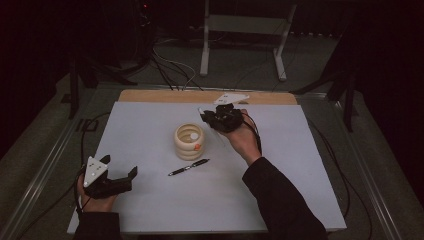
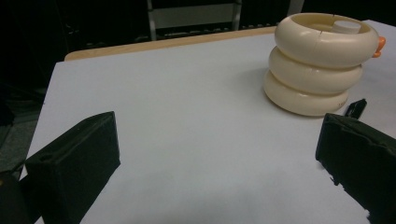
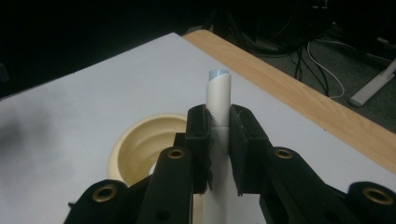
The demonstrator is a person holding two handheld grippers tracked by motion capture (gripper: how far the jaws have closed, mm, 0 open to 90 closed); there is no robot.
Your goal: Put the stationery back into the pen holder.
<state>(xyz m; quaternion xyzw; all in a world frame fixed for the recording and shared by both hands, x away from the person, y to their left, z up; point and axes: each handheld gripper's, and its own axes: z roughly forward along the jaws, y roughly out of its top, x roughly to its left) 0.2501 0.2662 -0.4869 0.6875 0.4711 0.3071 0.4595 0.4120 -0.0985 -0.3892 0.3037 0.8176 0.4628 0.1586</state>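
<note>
Above the cream holder (image 1: pixel 189 141), right gripper (image 3: pixel 219 122) clamped on a white marker (image 3: pixel 218 95), tip jutting past the pads, cup mouth just below in the right gripper view. Over at the near left corner of the table (image 1: pixel 150 210), left gripper (image 1: pixel 120 172) idle, jaws spread wide, nothing between them. Near the holder's base, black pen (image 1: pixel 188 167) lying flat on the sheet. Already inside, a white object (image 2: pixel 346 26). Best bet for the drop, judging by the frames: tilt upright, centre over the opening clear of the rim, lower before releasing, avoid nudging the light holder sideways.
</note>
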